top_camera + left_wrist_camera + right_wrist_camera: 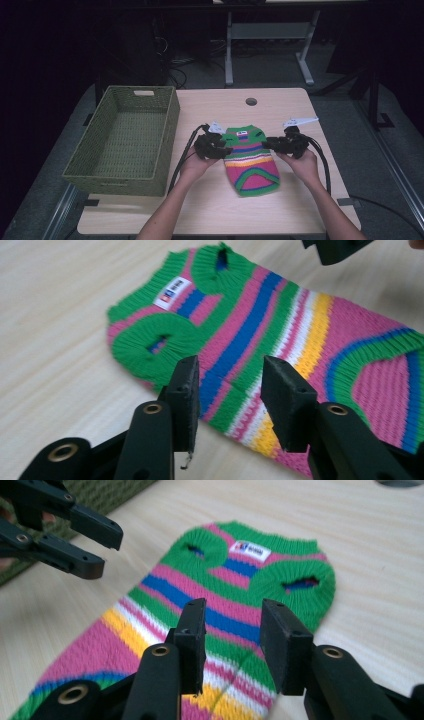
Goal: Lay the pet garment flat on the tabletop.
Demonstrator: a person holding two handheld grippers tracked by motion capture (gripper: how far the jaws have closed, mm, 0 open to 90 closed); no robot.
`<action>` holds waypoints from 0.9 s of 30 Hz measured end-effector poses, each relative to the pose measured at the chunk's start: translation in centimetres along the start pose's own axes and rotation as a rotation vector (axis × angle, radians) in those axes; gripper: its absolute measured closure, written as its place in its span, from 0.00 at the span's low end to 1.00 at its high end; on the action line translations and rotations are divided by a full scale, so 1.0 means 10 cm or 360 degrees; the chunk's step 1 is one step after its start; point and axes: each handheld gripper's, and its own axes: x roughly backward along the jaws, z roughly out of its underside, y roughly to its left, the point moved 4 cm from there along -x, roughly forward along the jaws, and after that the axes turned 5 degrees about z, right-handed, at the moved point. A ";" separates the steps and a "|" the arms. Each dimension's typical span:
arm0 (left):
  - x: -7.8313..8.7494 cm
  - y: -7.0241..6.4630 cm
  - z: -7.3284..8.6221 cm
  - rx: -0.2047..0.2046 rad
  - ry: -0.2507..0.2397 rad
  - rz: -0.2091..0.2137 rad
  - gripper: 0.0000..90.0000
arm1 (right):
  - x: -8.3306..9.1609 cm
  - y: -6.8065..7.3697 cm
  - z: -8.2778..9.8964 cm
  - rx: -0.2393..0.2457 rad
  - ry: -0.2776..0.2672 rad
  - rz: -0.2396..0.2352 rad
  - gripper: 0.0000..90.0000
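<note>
On the pale wooden surface (210, 210), both grippers, left (223, 150) and right (267, 145), hold fingers parted, gripping nothing, flanking the striped sweater (250, 160).

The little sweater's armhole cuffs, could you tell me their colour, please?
Green, clearest in the left gripper view on the sweater.

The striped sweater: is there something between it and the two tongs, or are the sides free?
Nothing visible stands in the way. The left tongs and right tongs sit open at opposite edges of the striped sweater, which lies flat on the table.
</note>
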 end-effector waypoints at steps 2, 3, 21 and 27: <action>-0.04 -0.04 0.03 0.0023 0.0026 0.0062 0.72 | -0.01 0.01 0.04 0.0023 0.0040 -0.0005 0.74; -0.05 -0.06 0.04 0.0009 0.0037 0.0080 0.75 | -0.02 0.02 0.07 0.0033 0.0070 -0.0009 0.77; -0.29 -0.09 0.21 -0.0066 0.0247 0.0067 0.94 | -0.27 0.12 0.28 0.0043 0.0264 -0.0064 0.96; -0.28 -0.04 0.22 -0.0027 0.0226 0.0035 0.91 | -0.30 0.16 0.30 0.0052 0.0242 -0.0091 0.95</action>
